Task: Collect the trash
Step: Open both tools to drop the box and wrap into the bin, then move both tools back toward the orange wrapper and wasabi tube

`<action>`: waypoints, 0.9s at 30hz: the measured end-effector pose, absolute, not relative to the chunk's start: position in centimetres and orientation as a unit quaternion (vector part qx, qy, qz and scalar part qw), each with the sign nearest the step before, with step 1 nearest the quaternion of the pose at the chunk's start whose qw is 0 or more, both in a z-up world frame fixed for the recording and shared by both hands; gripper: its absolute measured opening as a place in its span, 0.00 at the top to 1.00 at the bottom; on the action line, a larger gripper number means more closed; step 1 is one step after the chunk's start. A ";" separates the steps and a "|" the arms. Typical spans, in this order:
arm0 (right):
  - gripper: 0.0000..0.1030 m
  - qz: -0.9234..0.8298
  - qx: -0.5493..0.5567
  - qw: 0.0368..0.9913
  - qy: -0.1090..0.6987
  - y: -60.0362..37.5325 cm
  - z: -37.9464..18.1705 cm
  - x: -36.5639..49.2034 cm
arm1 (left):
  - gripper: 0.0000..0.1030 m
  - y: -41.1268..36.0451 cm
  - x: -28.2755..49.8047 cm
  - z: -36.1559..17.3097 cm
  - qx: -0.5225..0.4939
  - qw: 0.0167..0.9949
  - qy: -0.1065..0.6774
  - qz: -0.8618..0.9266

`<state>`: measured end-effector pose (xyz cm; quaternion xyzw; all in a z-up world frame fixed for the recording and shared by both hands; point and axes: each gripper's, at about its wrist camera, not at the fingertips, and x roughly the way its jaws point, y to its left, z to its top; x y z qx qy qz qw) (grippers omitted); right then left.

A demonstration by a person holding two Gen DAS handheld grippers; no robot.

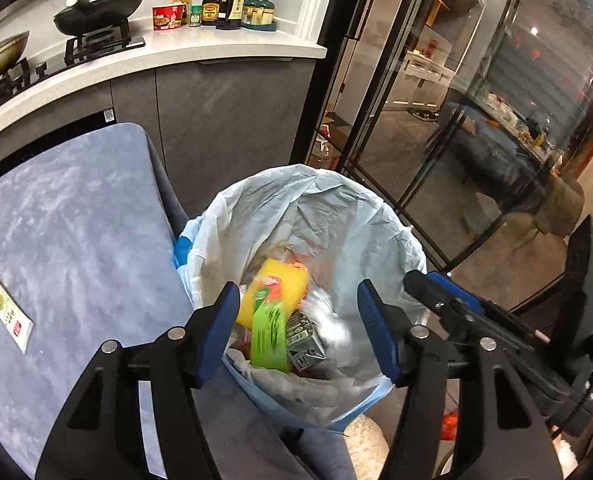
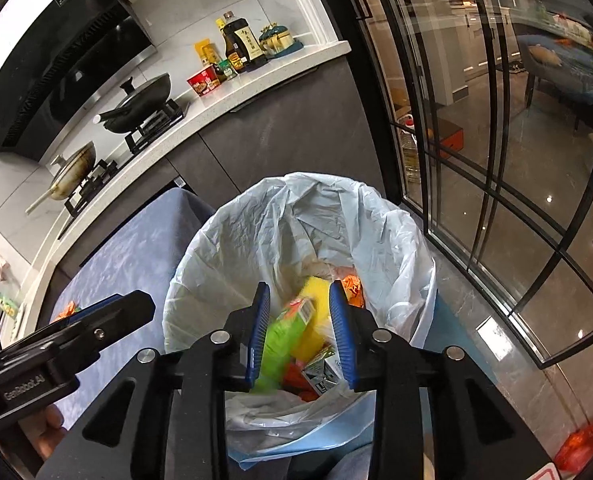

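A green packet (image 1: 270, 330) (blurred) sits over a yellow sponge (image 1: 274, 292) inside the lined trash bin (image 1: 380, 216). Above it, the left gripper (image 1: 298, 320) has fingers wide; the right gripper (image 2: 300, 330) fingers are narrower, empty. A tube (image 1: 4, 306) lies on the blue desk (image 1: 76, 240).

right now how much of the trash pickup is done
Done: the lined bin already holds a yellow pack, a green wrapper and a small carton. In hand: nothing; left tongs and right tongs hang open above it. Left: the tube on the blue table.
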<state>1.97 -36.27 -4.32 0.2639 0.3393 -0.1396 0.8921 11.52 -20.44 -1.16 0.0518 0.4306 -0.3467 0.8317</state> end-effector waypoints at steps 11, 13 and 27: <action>0.69 -0.117 0.246 0.902 0.334 -33.6 -2.6 2.0 | 0.44 -18.0 11.2 -0.3 0.044 0.842 0.424 -0.332; 0.69 -0.109 0.241 0.905 0.334 -32.8 -2.3 2.1 | 0.44 -17.1 11.1 -0.1 0.042 0.845 0.423 -0.326; 0.69 -0.037 0.192 0.914 0.356 -24.1 -1.2 4.5 | 0.42 -7.7 11.4 0.2 0.002 0.861 0.431 -0.269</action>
